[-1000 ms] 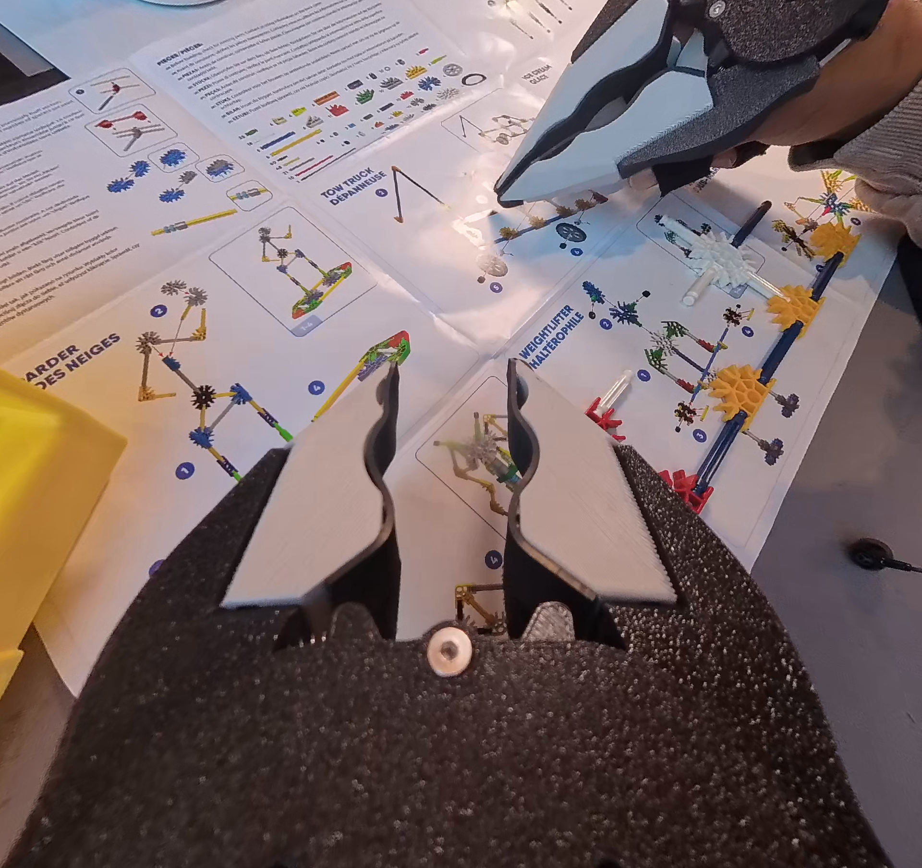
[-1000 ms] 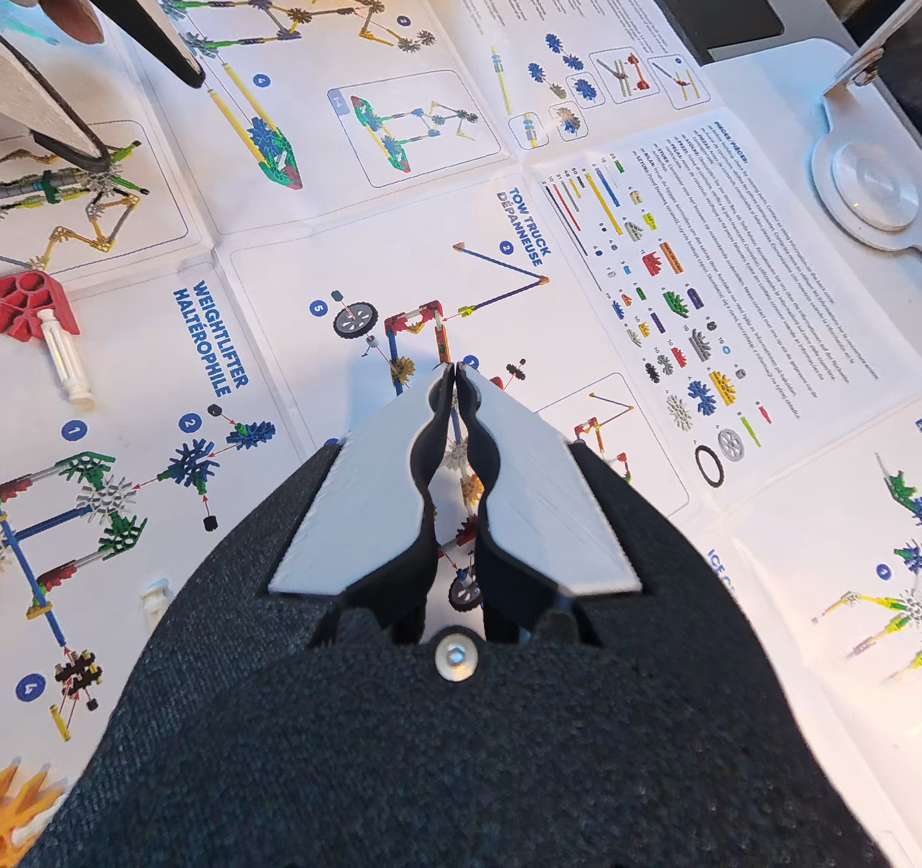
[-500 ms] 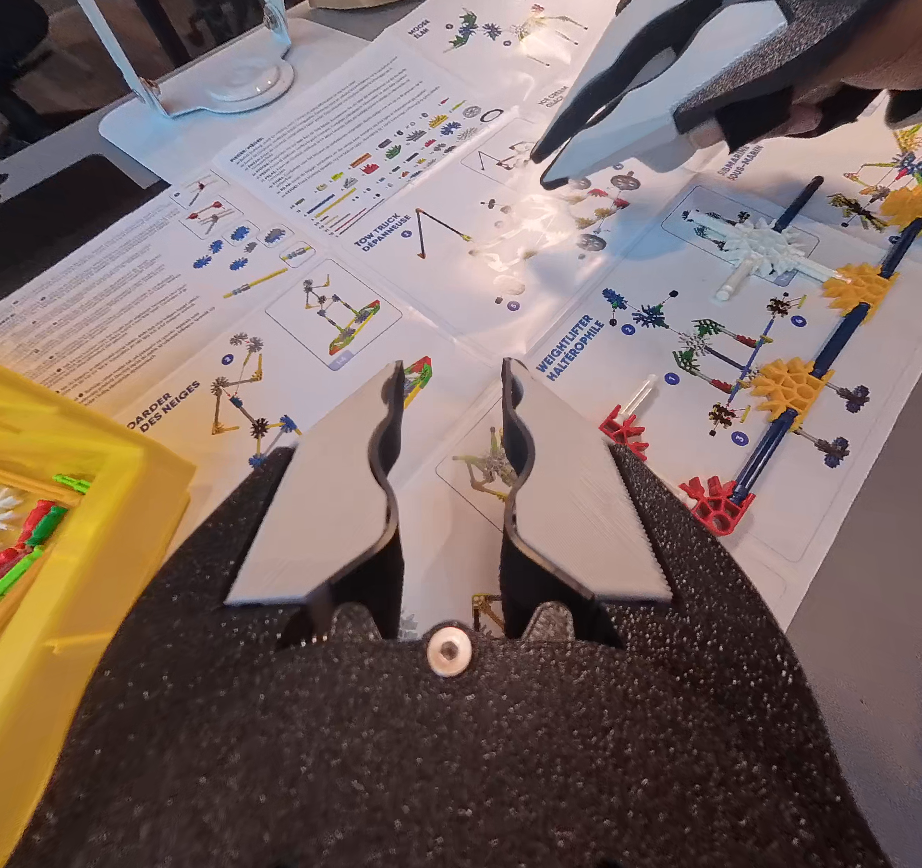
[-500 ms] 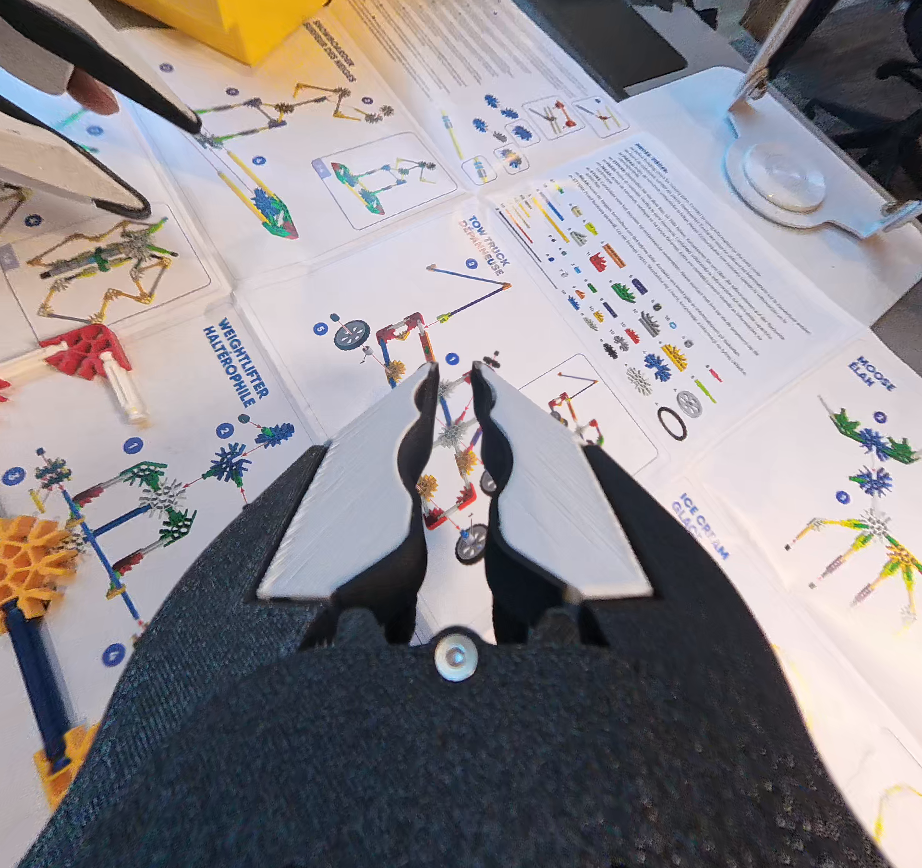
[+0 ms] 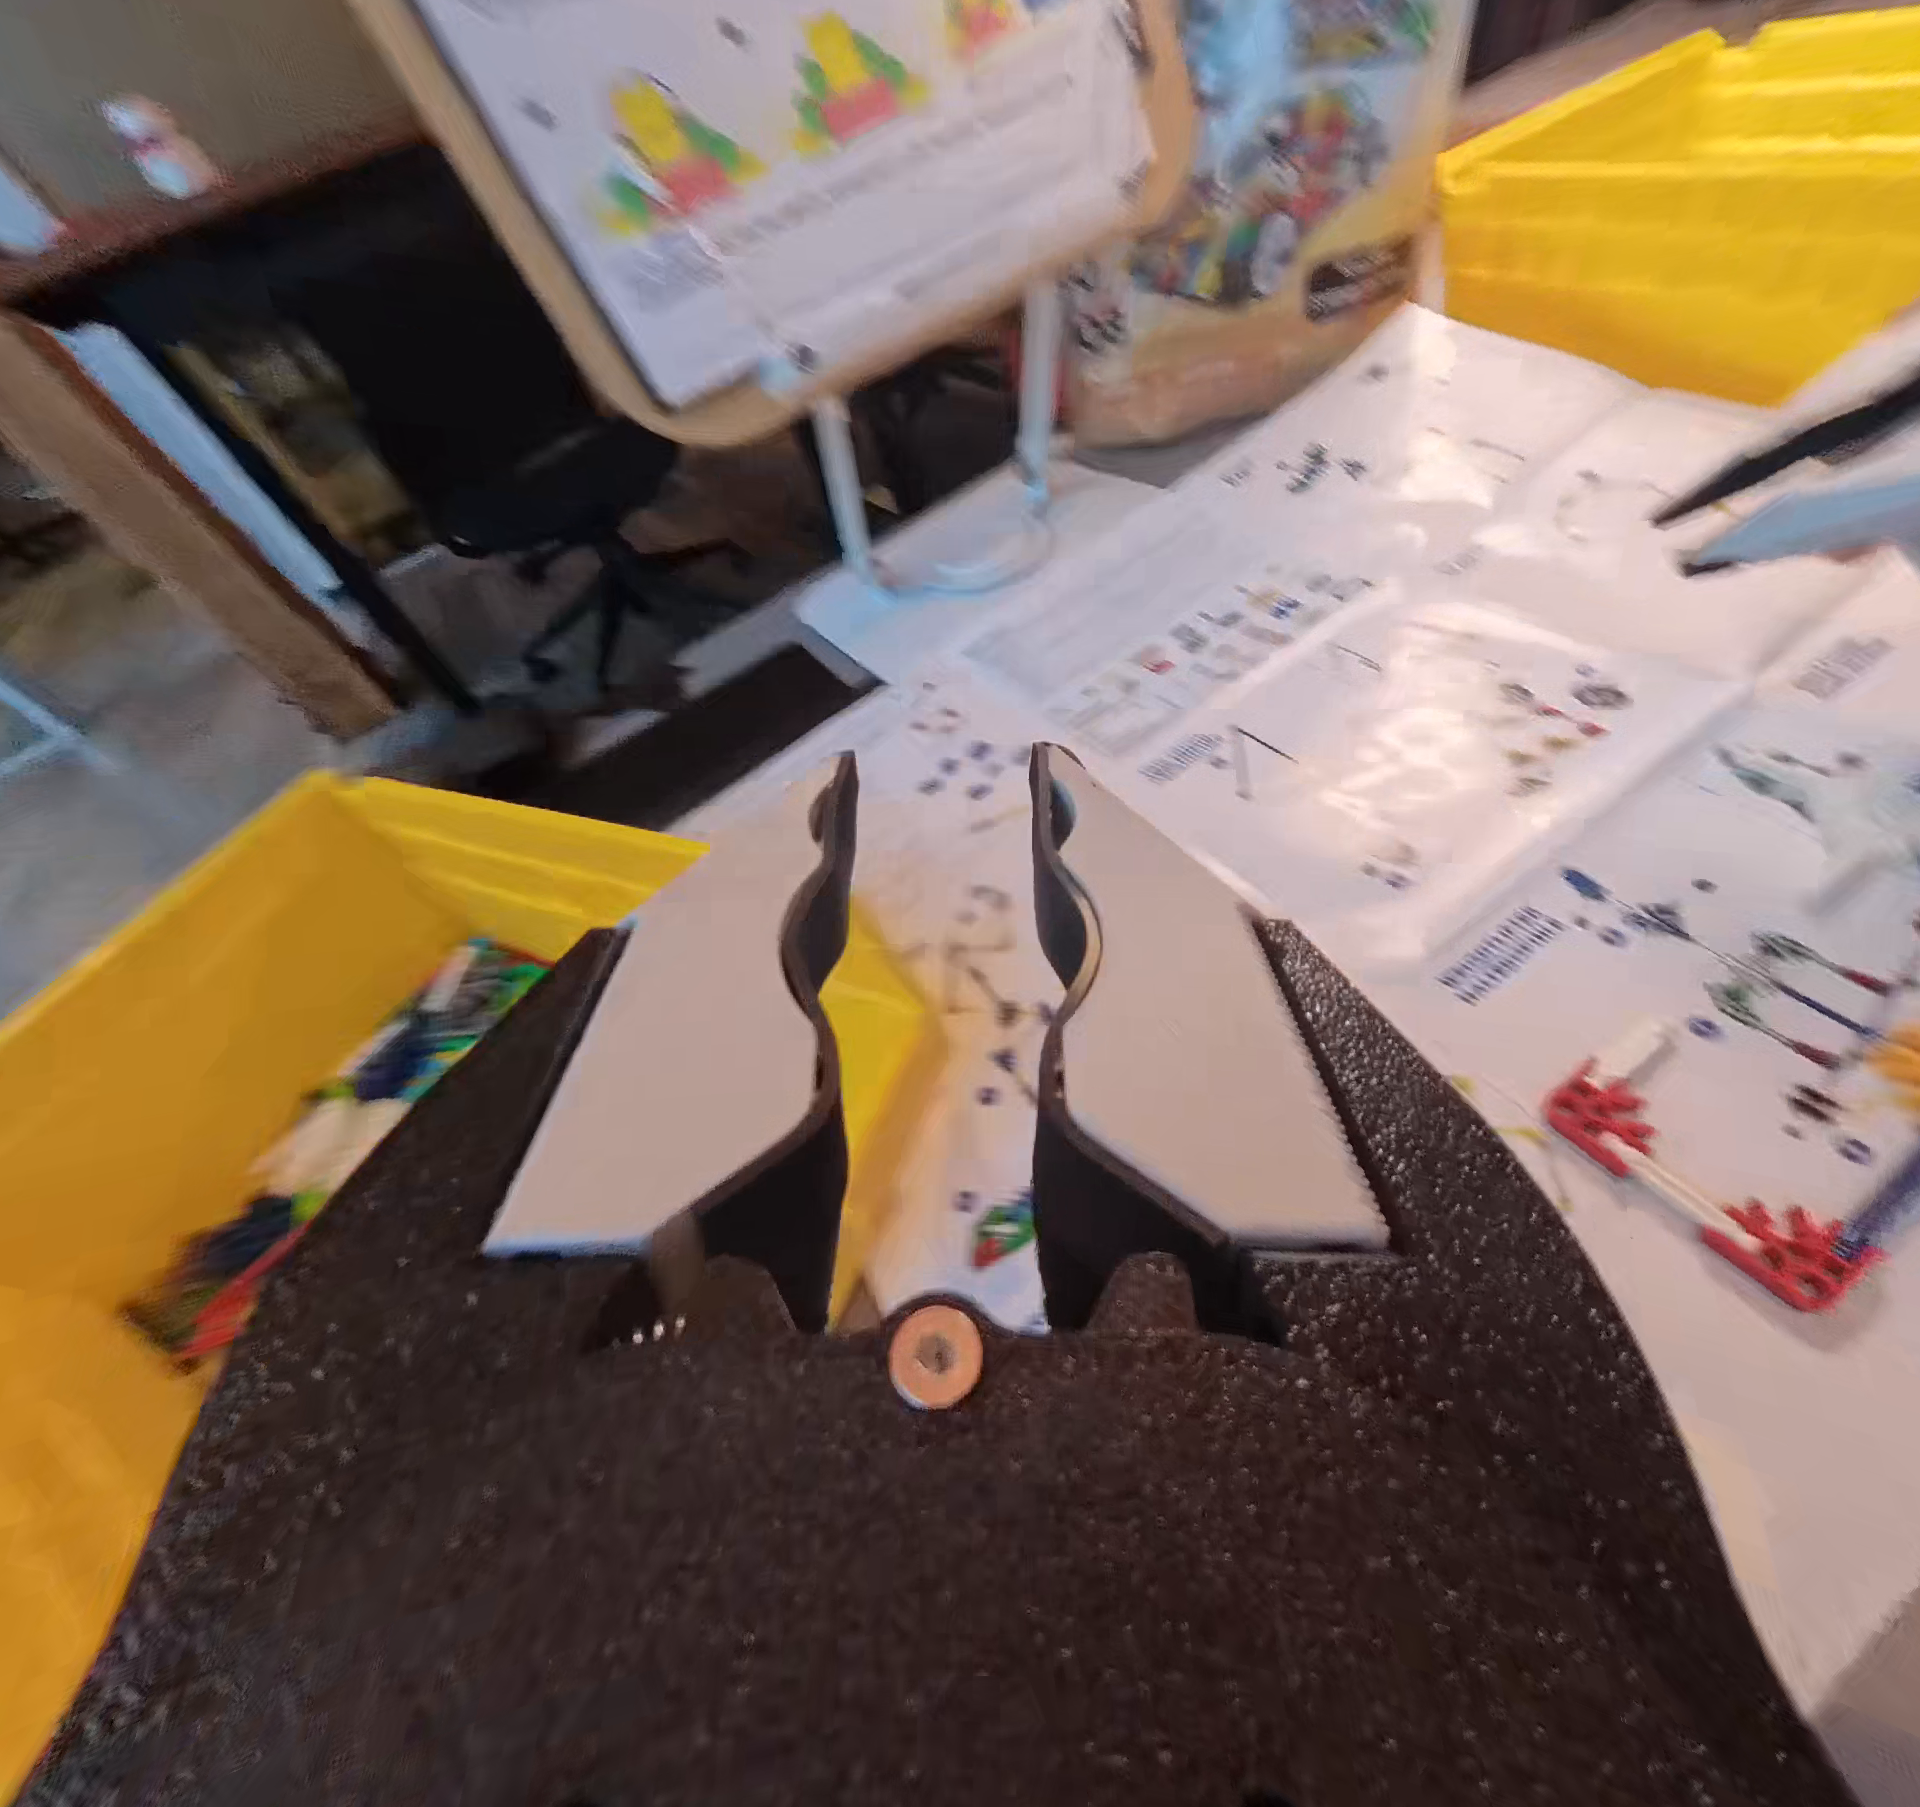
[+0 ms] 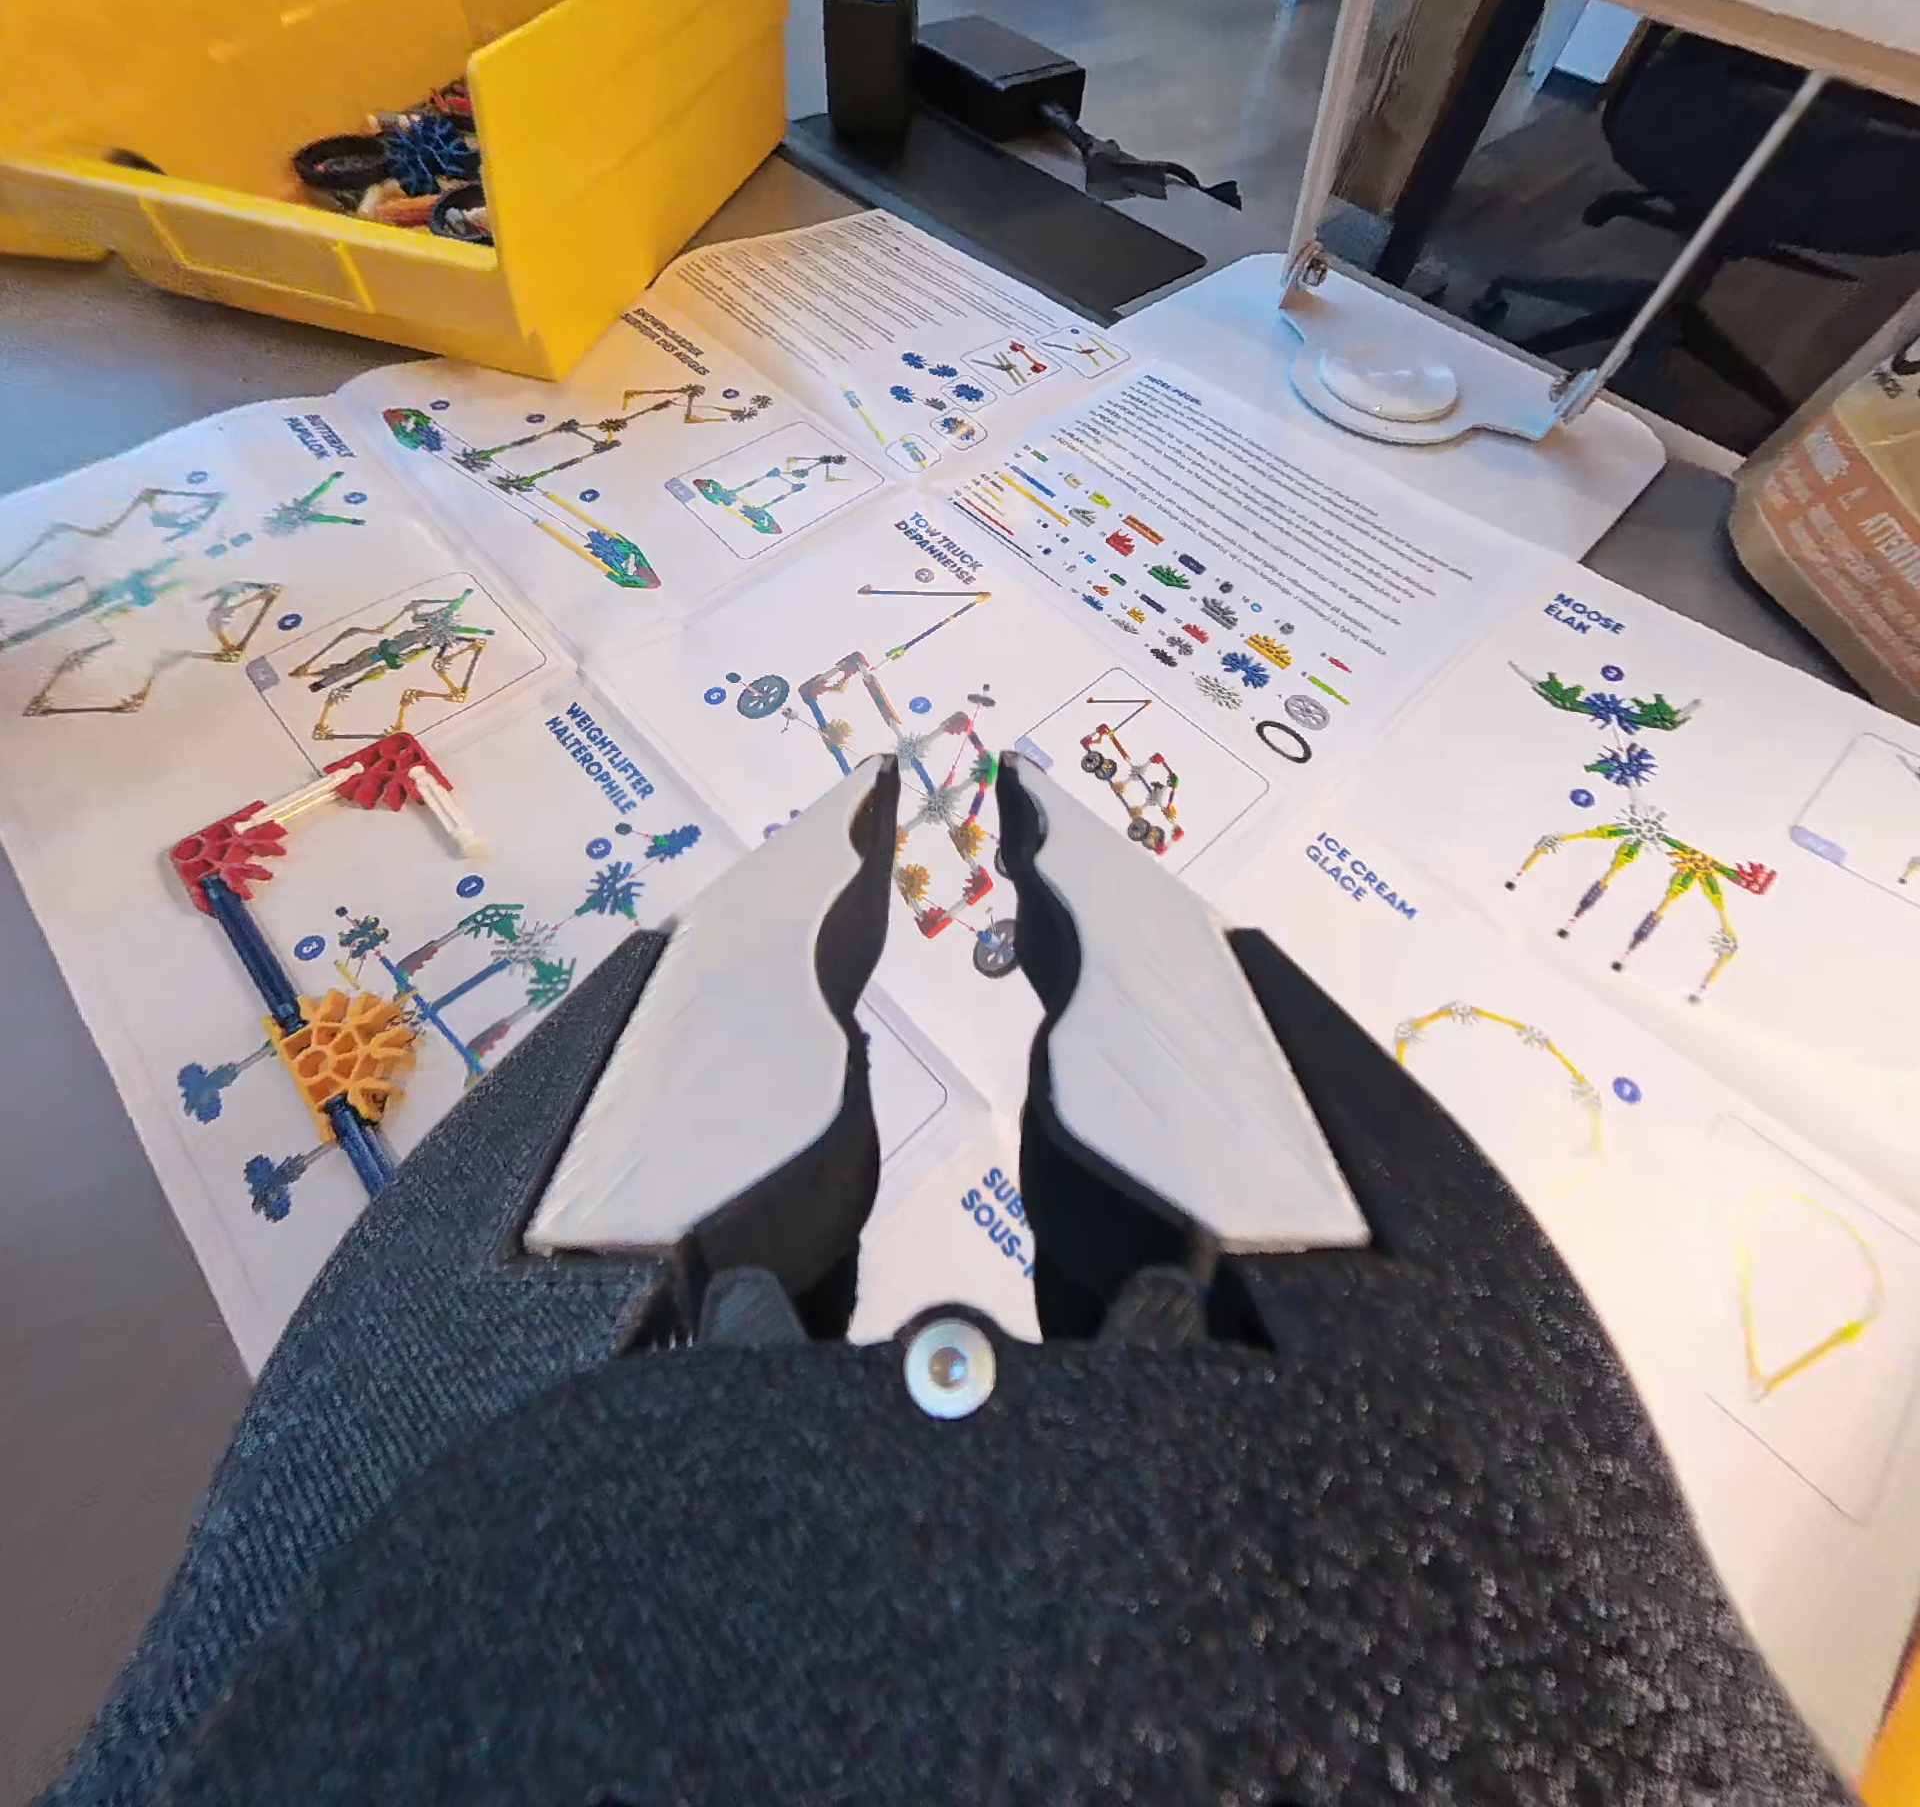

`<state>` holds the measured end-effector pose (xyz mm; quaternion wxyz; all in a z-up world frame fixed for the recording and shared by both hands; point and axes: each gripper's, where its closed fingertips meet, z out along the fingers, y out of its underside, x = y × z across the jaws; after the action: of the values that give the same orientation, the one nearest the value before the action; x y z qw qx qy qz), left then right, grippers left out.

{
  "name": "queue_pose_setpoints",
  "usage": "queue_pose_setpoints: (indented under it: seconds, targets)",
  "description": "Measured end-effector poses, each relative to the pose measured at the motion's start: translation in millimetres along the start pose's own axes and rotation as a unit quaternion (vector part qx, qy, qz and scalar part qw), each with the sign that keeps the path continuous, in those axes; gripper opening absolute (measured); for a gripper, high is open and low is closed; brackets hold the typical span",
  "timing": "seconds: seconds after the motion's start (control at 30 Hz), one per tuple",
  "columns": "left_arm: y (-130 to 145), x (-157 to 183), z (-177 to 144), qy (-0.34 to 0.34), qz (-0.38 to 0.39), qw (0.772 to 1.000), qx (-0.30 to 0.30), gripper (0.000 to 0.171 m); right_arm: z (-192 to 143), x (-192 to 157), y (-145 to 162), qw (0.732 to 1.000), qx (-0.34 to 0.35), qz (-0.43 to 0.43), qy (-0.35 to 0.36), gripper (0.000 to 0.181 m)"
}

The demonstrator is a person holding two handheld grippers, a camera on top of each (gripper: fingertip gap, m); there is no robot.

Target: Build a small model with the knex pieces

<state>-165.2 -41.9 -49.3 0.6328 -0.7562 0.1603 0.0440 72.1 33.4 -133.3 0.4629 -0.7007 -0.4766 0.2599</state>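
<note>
My left gripper is open and empty, held above the white instruction sheet beside a yellow bin of small toy parts. My right gripper is open and empty above the middle of the sheet; its tips also show in the left wrist view. A partly built toy lies on the sheet's left side: two red connectors joined by a white rod, a blue rod and an orange connector. Its red connectors show in the left wrist view.
A yellow bin of parts stands past the sheet's far left. A second yellow bin stands at the far right. A stand with a white base holds a printed board. A black power adapter and a brown box are nearby. My right fingertips sit around 25 cm from my left ones. The right tips stand about 15 cm off the orange connector. Both grippers' tips are roughly 20 cm from the blue rod. The left camera catches it too, in the left wrist view.
Both grippers have lifted and tilted up from the sheet. My left gripper has swung left over the yellow bin's edge. My right gripper has gone from nearly shut to open.
</note>
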Motion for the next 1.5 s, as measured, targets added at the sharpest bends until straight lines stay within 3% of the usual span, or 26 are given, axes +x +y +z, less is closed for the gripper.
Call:
queue_pose_setpoints:
  seconds: [0.1, 0.17, 0.23, 0.37, 0.43, 0.53, 0.67, 0.8, 0.97, 1.27, 1.5]
  targets:
    - [-37, -110, -65, -0.133, -0.027, 0.99, 0.035, 0.025, -21, 5, -2, 1.0, 0.025, 0.001, 0.001, 0.018]
    - [-32, -187, -113, -0.224, -0.046, 0.973, 0.006, 0.024, -37, 9, -5, 0.999, 0.045, -0.009, 0.011, 0.016]
    - [0, -244, -143, -0.266, -0.066, 0.959, -0.075, 0.022, -52, 13, -6, 0.997, 0.067, -0.019, 0.021, 0.014]
    - [125, -296, -157, -0.221, -0.138, 0.912, -0.317, 0.026, -67, 21, 1, 0.994, 0.103, 0.015, 0.021, 0.013]
    - [181, -299, -163, -0.193, -0.156, 0.877, -0.411, 0.019, -69, 22, 0, 0.992, 0.12, 0.038, 0.016, 0.013]
    - [232, -298, -169, -0.171, -0.162, 0.834, -0.498, 0.016, -75, 23, -5, 0.991, 0.128, 0.017, 0.028, 0.014]
    - [263, -291, -168, -0.145, -0.183, 0.799, -0.554, 0.016, -82, 24, -9, 0.99, 0.135, -0.009, 0.042, 0.013]
    - [278, -286, -171, -0.13, -0.192, 0.779, -0.583, 0.014, -80, 23, -1, 0.99, 0.131, -0.001, 0.043, 0.013]
    - [278, -282, -166, -0.118, -0.217, 0.783, -0.57, 0.01, -79, 23, 1, 0.991, 0.126, -0.007, 0.042, 0.013]
    - [276, -272, -168, -0.092, -0.247, 0.785, -0.561, 0.017, -77, 20, 3, 0.992, 0.123, -0.007, 0.038, 0.013]
    - [280, -267, -168, -0.083, -0.24, 0.784, -0.566, 0.007, -75, 16, 6, 0.993, 0.115, -0.015, 0.032, 0.014]
